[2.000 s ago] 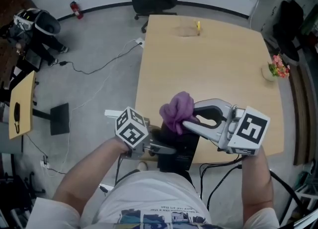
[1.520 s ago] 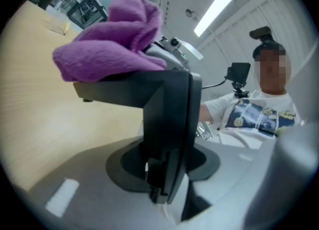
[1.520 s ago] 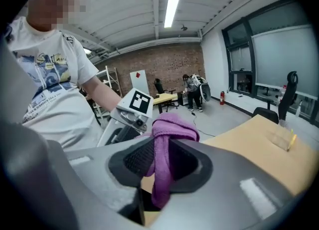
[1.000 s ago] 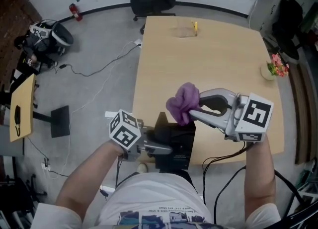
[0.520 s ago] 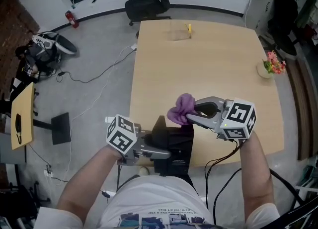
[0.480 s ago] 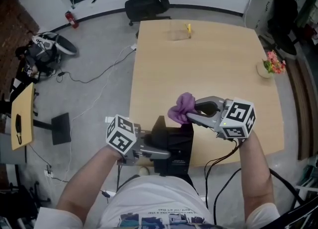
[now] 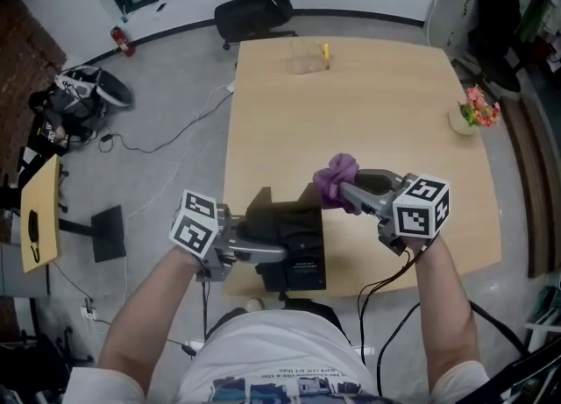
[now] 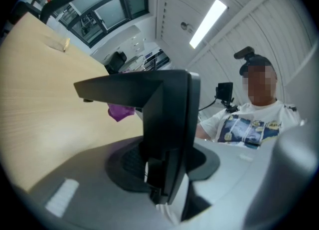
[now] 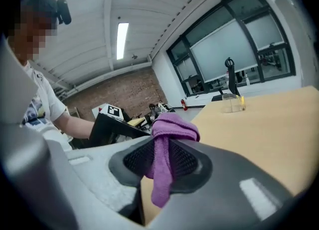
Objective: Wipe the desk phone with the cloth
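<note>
left gripper (image 7: pixel 261 251) jaws clamped on the black desk phone (image 7: pixel 294 237), gripping it from its 9 o'clock side. in the left gripper view a thin upright part of the phone sits pinched between the pads. phone is at the 6 o'clock edge of the wooden desk (image 7: pixel 386 104), toward the left corner; cannot tell if it rests on the desk. right gripper (image 7: pixel 349 188) jaws closed on a purple cloth (image 7: pixel 336 176): bunched wad sticks out past the tips, tail hangs down between the jaws. cloth is at 2 o'clock of the phone, just beside its far right corner; cannot tell if touching. flower pot (image 7: pixel 473 115) at desk's 3 o'clock edge, clear cup (image 7: pixel 306 62) near the 12 o'clock edge, office chair (image 7: pixel 252 13) on the floor beyond.
</note>
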Demonstrator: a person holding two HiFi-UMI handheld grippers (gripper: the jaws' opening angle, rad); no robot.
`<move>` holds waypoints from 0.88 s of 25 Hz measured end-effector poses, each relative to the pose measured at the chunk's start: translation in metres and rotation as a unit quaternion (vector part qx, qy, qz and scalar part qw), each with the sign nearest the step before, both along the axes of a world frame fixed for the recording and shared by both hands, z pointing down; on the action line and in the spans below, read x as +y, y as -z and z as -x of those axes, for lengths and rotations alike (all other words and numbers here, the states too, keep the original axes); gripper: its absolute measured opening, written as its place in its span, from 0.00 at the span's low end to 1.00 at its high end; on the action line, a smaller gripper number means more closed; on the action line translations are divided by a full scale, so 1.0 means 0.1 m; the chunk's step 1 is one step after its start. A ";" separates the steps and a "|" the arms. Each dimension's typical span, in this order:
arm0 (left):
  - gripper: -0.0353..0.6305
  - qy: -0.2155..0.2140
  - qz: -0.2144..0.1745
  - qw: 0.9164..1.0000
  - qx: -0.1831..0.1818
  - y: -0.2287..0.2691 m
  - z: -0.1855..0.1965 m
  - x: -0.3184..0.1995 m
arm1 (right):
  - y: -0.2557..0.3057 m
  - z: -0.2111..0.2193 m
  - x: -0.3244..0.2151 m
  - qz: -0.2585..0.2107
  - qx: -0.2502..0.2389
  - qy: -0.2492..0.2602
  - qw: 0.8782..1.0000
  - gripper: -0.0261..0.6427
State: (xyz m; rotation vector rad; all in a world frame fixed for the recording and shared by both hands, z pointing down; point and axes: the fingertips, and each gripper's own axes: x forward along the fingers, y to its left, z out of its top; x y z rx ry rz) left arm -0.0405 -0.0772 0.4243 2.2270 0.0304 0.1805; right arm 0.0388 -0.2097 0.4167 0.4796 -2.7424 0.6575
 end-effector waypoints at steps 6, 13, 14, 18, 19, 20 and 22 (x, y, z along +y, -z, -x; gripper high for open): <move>0.32 0.003 0.003 1.000 0.019 0.07 0.00 -0.25 | 0.03 0.07 0.20 0.080 -0.100 -0.011 0.992 0.17; 0.32 -0.011 0.007 1.000 0.018 0.01 -0.07 -0.33 | 0.00 0.11 0.52 0.120 -0.146 0.023 0.982 0.17; 0.32 -0.011 0.007 1.000 0.019 0.00 -0.08 -0.34 | -0.03 0.10 0.58 0.123 -0.144 0.030 0.981 0.17; 0.32 -0.012 0.002 1.000 0.027 0.05 -0.08 -0.36 | -0.15 0.05 0.82 0.132 -0.130 0.050 0.981 0.17; 0.32 -0.011 0.001 0.999 0.030 0.06 -0.07 -0.38 | -0.19 0.04 0.88 0.134 -0.123 0.054 0.982 0.17; 0.32 -0.011 0.000 0.999 0.033 0.08 -0.06 -0.39 | -0.24 0.02 0.94 0.135 -0.116 0.059 0.982 0.17; 0.32 -0.009 -0.002 0.999 0.037 0.10 -0.05 -0.40 | -0.33 -0.01 1.06 0.139 -0.103 0.069 0.982 0.17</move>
